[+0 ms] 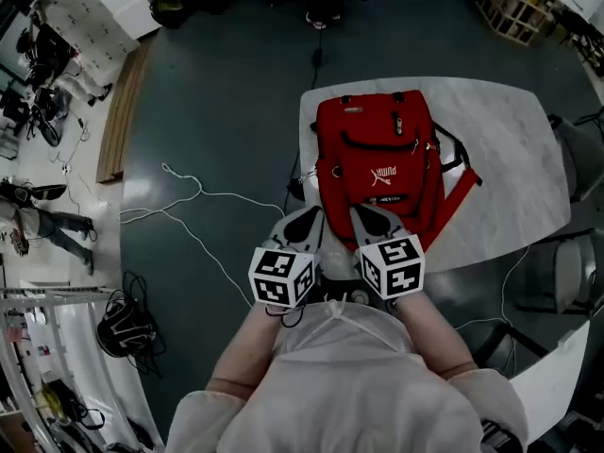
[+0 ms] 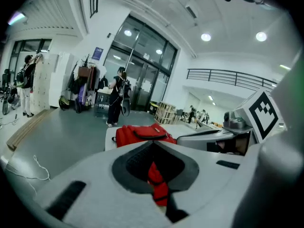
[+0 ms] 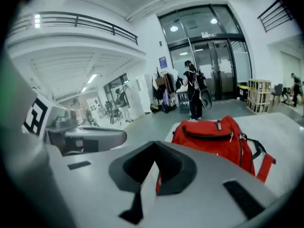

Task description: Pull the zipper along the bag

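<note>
A red backpack [image 1: 377,154] lies flat on a white marble table [image 1: 505,130], with its black zippers and white logo facing up. Both grippers are held side by side close to the person's chest, above the table's near edge and short of the bag. The left gripper [image 1: 307,217] is shut and holds nothing; in its own view its tips [image 2: 153,144] meet, with the backpack [image 2: 142,133] beyond them. The right gripper [image 1: 373,217] is likewise shut and empty, and in its own view its tips [image 3: 154,144] are closed in front of the backpack [image 3: 213,136].
Grey chairs [image 1: 578,159] stand at the table's right side. A white cable [image 1: 189,196] trails over the dark floor on the left, near a black bag [image 1: 127,324] and wooden planks [image 1: 118,111]. A person in black [image 2: 116,101] stands beyond the table by glass doors.
</note>
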Demonstrator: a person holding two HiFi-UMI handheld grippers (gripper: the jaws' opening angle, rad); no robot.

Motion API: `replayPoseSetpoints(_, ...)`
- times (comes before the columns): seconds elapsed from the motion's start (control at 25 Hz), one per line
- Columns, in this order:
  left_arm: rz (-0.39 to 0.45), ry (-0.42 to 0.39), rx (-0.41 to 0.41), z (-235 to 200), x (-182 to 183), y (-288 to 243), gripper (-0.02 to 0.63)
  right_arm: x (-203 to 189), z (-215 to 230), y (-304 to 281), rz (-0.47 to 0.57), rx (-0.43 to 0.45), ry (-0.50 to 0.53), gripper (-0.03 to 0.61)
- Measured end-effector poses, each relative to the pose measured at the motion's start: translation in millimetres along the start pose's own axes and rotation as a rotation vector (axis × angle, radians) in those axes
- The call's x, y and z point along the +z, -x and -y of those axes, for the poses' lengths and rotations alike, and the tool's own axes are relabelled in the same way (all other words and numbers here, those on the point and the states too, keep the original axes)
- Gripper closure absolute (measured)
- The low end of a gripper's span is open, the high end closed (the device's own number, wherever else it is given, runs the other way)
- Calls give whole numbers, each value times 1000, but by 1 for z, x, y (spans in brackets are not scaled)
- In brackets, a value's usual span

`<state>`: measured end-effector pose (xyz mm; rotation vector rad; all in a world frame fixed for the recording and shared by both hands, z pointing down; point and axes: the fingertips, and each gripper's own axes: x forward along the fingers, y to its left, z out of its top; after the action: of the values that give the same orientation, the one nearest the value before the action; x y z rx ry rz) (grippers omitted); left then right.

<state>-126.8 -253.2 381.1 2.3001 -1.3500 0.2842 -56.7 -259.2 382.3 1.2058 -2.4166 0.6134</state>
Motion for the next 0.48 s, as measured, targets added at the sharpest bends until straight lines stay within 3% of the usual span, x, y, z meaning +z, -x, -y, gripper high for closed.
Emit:
replayPoseSetpoints(0.24,159,-63,-27,15,59,20,594,53,-21,25,180,-7,107,551)
replayPoseSetpoints(0.48,265,-134,-20,28,95,31,594,80,-21,42,276,-18,141,551)
